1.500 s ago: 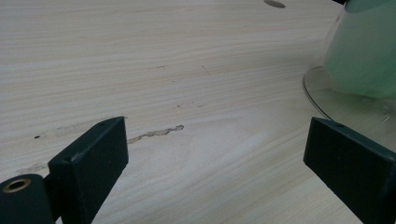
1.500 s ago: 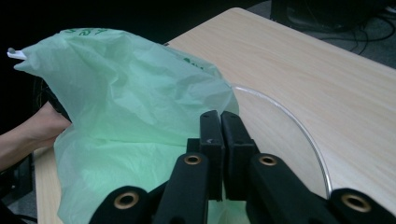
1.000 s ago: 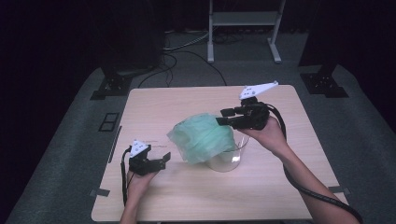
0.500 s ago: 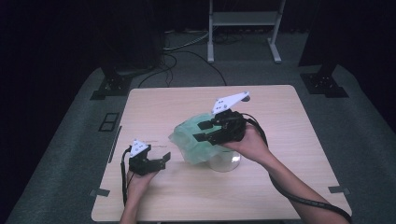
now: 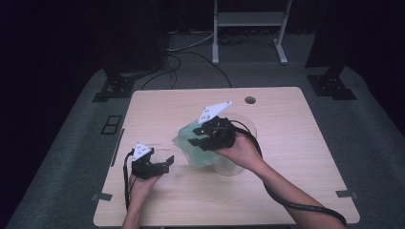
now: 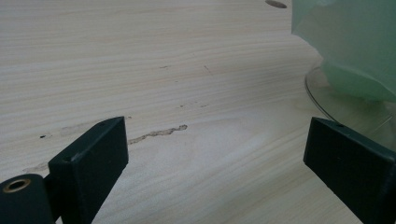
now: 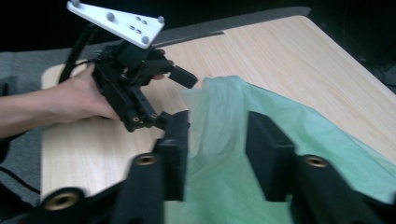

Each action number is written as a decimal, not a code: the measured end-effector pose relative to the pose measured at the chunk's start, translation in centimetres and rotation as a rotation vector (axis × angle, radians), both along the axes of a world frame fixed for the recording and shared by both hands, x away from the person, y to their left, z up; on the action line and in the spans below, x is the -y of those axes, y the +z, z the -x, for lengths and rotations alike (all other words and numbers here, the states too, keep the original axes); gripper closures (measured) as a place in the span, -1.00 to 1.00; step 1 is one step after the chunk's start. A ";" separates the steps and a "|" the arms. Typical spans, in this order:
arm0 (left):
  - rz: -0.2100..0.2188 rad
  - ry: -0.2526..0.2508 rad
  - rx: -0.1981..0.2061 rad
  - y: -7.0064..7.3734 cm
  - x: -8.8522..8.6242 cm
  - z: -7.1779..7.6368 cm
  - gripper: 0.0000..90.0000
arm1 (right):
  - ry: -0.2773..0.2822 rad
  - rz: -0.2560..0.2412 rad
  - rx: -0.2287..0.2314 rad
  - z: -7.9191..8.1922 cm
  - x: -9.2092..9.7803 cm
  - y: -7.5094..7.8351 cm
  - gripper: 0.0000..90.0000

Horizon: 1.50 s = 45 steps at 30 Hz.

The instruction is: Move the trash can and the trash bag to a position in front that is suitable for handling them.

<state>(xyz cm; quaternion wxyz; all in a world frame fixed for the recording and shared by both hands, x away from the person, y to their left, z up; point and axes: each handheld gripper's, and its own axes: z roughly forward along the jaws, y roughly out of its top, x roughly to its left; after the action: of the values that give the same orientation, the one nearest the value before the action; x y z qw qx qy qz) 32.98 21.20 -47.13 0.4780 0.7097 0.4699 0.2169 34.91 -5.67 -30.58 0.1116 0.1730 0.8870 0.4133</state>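
Bag [image 5: 193, 145], thin green plastic, sits bunched in and over a clear bowl [image 5: 236, 167] mid-desk [image 5: 286, 119]. We hold our right gripper [image 7: 217, 140] spread wide around a raised fold of it, not yet pinching. Our left gripper [image 5: 160, 163] rests released on the desk just beside the bowl, holding nothing. We judge the risk: closing on too little film lets it slip out, or pulling drags the light bowl along.

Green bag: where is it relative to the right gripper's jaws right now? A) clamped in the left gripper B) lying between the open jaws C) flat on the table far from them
B: in the right gripper view the green bag runs up between the spread jaws of the right gripper, while the left gripper is open over bare table.
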 end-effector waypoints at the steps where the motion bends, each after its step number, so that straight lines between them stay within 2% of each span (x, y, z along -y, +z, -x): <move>1: 0.000 0.000 0.000 0.0 0.0 0.0 -0.88 | -0.006 0.008 0.004 0.0 -0.1 -0.1 0.56; 5: 0.004 -0.001 0.001 0.1 -0.1 0.0 -0.88 | -0.013 0.017 -0.011 -0.3 0.2 -0.2 0.94; 7: 0.007 -0.002 0.001 0.1 -0.1 0.1 -0.88 | -0.016 0.002 -0.027 -0.6 0.6 -0.1 1.00; 11: 0.017 -0.015 0.012 0.5 0.0 0.2 -0.83 | -0.033 -0.042 -0.054 -1.1 2.1 0.5 1.00; 19: 0.030 -0.060 0.025 1.4 0.8 0.6 -0.83 | -0.085 -0.124 -0.057 -1.6 6.0 2.4 1.00; 23: 0.034 -0.077 0.038 1.9 0.9 0.7 -0.83 | -0.113 -0.142 -0.049 -1.8 7.8 2.9 1.00; 26: 0.050 -0.100 0.058 2.9 0.8 0.9 -0.83 | -0.136 -0.155 -0.048 -2.1 9.1 3.1 1.00; 35: 0.039 -0.162 0.096 5.6 0.8 1.3 -0.83 | -0.189 -0.202 -0.041 -2.2 12.3 3.7 1.00; 37: 0.035 -0.186 0.105 6.0 1.0 1.2 -0.76 | -0.194 -0.202 -0.038 -2.2 12.9 3.8 1.00; 42: 0.033 -0.221 0.095 6.5 1.6 0.4 -0.70 | -0.220 -0.211 -0.037 -1.9 14.4 3.9 1.00; 44: 0.059 -0.244 0.087 6.6 1.8 0.0 -0.65 | -0.227 -0.219 -0.033 -1.8 15.1 3.9 1.00; 45: 0.074 -0.260 0.086 6.7 1.8 -0.2 -0.54 | -0.230 -0.223 -0.036 -1.7 15.4 3.9 1.00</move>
<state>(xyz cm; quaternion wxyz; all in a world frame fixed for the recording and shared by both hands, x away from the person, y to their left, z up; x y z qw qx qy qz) 33.21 19.40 -40.45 0.5475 0.7366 0.3608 0.1660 36.64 -21.11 -26.65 0.1225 0.2921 0.8119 0.4904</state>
